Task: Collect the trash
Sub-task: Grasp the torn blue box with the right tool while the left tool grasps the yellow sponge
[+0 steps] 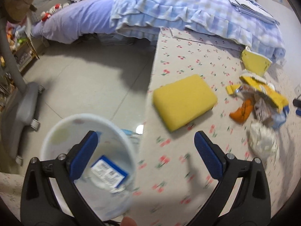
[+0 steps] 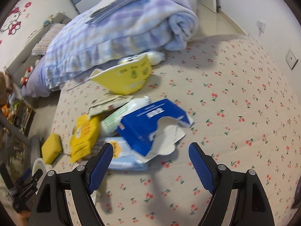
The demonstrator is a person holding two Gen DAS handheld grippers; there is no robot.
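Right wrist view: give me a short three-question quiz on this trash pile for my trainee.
1. True or false: the right gripper holds the torn blue box.
2. Which lies nearest the fold of the checked blanket? A) yellow sponge B) yellow carton C) yellow wrapper
3. What already lies in the white bin by the left gripper?

Key: 1 false, its jaws are open and empty; 2 B; 3 a small blue and white packet.

Both grippers, left (image 1: 146, 148) and right (image 2: 150, 160), have black frames, silver screws and blue textured jaws.
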